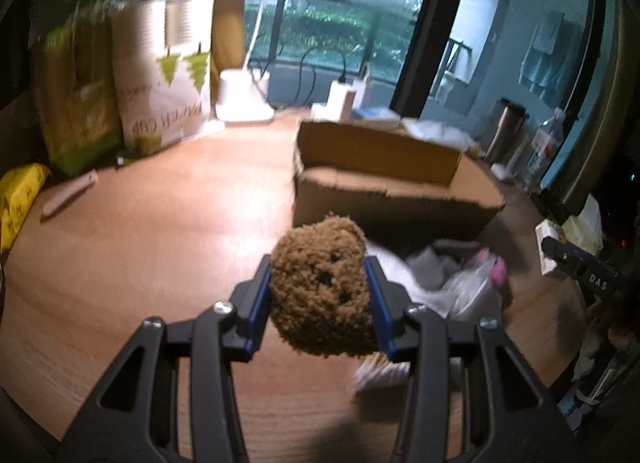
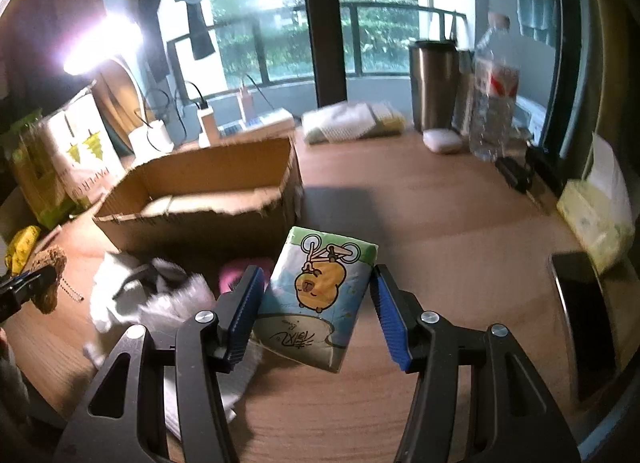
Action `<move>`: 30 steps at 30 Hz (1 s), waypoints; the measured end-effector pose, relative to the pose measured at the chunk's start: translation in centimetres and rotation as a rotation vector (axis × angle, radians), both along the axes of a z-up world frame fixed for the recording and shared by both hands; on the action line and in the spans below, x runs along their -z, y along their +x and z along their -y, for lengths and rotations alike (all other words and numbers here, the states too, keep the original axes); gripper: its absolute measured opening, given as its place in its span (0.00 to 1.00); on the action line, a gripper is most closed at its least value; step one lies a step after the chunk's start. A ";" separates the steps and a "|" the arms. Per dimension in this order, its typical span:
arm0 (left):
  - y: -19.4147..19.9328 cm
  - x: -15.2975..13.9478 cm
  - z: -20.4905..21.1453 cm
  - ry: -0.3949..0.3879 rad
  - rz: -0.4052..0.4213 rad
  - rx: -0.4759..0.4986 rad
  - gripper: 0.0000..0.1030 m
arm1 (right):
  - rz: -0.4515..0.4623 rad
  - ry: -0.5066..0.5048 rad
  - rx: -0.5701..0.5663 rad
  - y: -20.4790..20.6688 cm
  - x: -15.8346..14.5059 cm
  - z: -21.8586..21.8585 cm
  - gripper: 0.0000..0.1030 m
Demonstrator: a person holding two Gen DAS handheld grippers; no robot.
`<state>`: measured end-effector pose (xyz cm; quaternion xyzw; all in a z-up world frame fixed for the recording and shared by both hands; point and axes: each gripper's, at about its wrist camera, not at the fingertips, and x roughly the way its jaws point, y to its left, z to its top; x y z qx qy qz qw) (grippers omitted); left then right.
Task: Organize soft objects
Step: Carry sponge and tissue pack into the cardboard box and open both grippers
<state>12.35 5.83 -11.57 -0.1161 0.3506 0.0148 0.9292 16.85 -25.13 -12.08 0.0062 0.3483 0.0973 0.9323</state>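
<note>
Left gripper clamped on brown plush bear, pads pressing both its sides, so it hangs clear of the table; right gripper holds cartoon tissue pack by its edges, tilted, pad contact on the right side unclear; open cardboard box just ahead of both tools, likely the drop spot; loose soft pile lies between tools and box, unsorted.
</note>
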 end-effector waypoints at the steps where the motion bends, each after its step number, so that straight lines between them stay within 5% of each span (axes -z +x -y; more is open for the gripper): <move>1: 0.1 -0.4 0.1 0.001 0.010 0.004 0.44 | 0.010 0.002 -0.008 0.1 -0.4 -0.1 0.57; 19: 5.9 -5.0 5.6 0.056 0.150 0.143 0.44 | 0.128 0.023 -0.148 4.1 -3.9 -3.0 0.57; 30: 12.6 -3.4 8.0 0.012 0.141 0.229 0.44 | 0.101 0.030 -0.228 7.9 -2.8 -5.5 0.57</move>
